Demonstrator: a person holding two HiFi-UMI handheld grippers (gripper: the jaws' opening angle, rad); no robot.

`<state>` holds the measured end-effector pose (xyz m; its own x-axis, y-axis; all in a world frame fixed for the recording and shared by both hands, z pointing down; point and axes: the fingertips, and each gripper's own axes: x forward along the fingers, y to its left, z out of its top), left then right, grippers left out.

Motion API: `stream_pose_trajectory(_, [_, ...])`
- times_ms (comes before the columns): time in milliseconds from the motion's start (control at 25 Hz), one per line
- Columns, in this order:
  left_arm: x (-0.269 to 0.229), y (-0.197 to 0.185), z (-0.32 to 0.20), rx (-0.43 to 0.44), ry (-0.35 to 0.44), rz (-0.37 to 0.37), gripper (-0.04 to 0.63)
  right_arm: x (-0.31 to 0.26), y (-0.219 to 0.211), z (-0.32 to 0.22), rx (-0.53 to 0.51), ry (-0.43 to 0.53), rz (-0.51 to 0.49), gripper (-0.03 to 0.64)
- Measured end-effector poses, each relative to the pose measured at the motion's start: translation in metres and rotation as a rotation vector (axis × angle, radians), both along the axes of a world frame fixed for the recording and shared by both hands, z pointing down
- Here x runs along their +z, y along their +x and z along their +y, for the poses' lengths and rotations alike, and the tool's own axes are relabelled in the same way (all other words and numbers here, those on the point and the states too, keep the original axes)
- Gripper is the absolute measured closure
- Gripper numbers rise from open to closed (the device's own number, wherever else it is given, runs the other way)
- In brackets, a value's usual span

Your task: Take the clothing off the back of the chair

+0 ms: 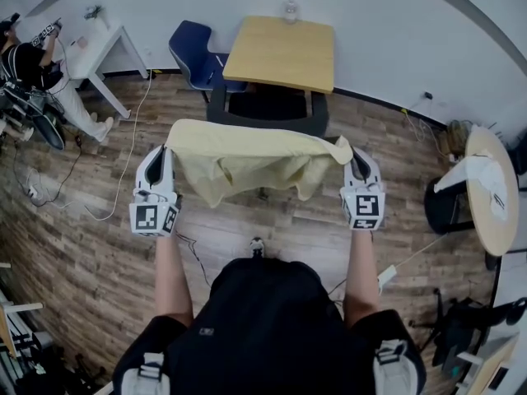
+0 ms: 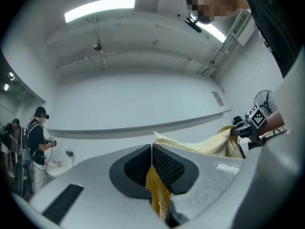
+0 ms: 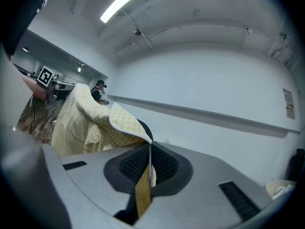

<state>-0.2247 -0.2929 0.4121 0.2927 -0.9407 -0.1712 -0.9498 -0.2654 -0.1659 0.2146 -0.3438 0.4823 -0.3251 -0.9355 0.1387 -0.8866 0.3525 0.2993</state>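
Observation:
A pale yellow checked garment [image 1: 251,161] hangs stretched between my two grippers, above the floor in front of me. My left gripper [image 1: 169,151] is shut on its left corner, the cloth [image 2: 159,194] pinched between the dark pads. My right gripper [image 1: 352,156] is shut on the right corner, with a strip of the fabric [image 3: 143,190] caught in its jaws. The dark chair [image 1: 272,109] stands just beyond the garment, tucked under the wooden table [image 1: 284,52]; the cloth hides its near side.
A blue chair [image 1: 193,52] stands left of the wooden table. A white desk [image 1: 99,48] and a person [image 1: 33,72] are at the far left. A round table [image 1: 494,192] with a white cloth is at the right. Cables [image 1: 123,179] run across the wooden floor.

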Motion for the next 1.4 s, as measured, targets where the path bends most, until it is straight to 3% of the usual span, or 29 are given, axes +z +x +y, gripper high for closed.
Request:
stream_pose_trajectory(840, [0.007, 0.017, 0.057, -0.062, -0.016, 0.014, 0.584, 0.007, 0.012, 0.034, -0.058, -0.012, -0.015, 0.612])
stream_pose_trajectory(1400, [0.03, 0.031, 0.081, -0.08, -0.086, -0.004, 0.584, 0.028, 0.021, 0.054, -0.071, -0.041, -0.03, 0.612])
